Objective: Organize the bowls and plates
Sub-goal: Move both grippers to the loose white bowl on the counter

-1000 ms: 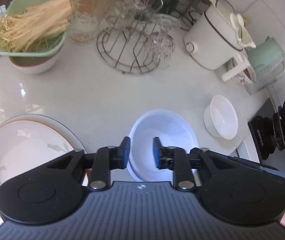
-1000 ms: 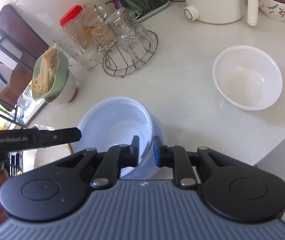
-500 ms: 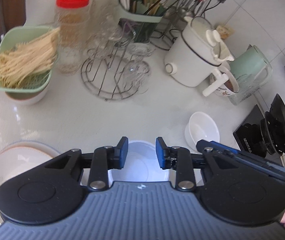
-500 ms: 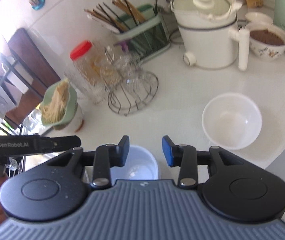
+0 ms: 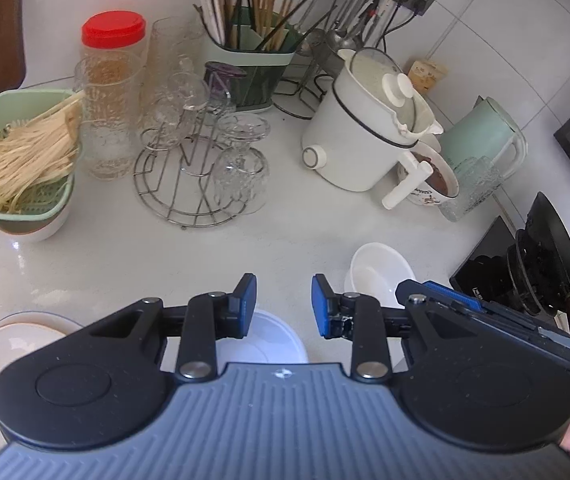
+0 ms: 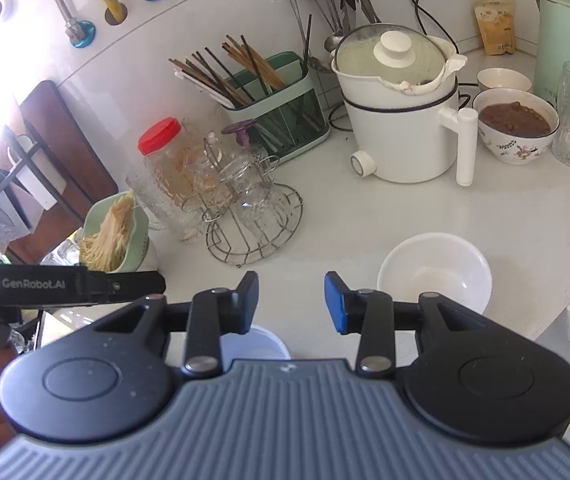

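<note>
A pale blue-white bowl (image 5: 273, 338) stands on the white counter under my left gripper (image 5: 279, 305), which is open and empty well above it. The same bowl (image 6: 261, 344) shows below my right gripper (image 6: 291, 302), also open and empty and raised. A smaller white bowl (image 6: 435, 272) sits on the counter to the right; it also shows in the left wrist view (image 5: 377, 274). A stack of plates (image 5: 13, 344) with a leaf pattern lies at the left, mostly hidden by the left gripper body.
A wire glass rack (image 5: 201, 168), a red-lidded jar (image 5: 113, 80), a green strainer of noodles (image 5: 21, 160), a chopstick holder (image 5: 253, 60), a white electric pot (image 5: 369, 132), a bowl of brown food (image 6: 517, 128) and a green kettle (image 6: 561, 40) crowd the back. A black stove (image 5: 541, 264) is at right.
My right gripper let go of the blue-white bowl and opened. Both grippers have risen and pulled back, so the bowl now lies low under them.
</note>
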A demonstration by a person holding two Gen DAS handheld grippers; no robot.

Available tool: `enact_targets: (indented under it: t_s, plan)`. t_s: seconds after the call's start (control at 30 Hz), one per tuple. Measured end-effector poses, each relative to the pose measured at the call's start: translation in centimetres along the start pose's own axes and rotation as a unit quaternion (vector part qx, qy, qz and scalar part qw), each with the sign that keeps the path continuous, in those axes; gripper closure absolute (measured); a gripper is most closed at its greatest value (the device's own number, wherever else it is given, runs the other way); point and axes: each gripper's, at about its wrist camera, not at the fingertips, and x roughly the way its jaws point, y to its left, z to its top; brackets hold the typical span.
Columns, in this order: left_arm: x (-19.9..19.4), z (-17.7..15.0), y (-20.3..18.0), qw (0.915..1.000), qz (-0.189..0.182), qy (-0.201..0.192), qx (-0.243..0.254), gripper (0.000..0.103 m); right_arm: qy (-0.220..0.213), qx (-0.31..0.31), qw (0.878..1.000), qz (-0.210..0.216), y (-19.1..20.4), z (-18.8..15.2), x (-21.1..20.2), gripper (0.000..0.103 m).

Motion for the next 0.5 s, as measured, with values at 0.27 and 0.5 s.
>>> enact_targets:
  t_s: [0.27, 0.5]
  plan:
    - [1.1, 0.3, -1.9, 1.0000, 0.000, 0.000, 0.009, 0.068, -0.012, 0.002, 1.000, -0.008, -1.6, 0.3, -0.4, 0.063]
    - [2.5, 0.5, -4.4, 0.9997, -0.004, 0.004, 0.022, 0.068, -0.020, 0.007, 1.000, -0.020, -3.9, 0.6, -1.0, 0.063]
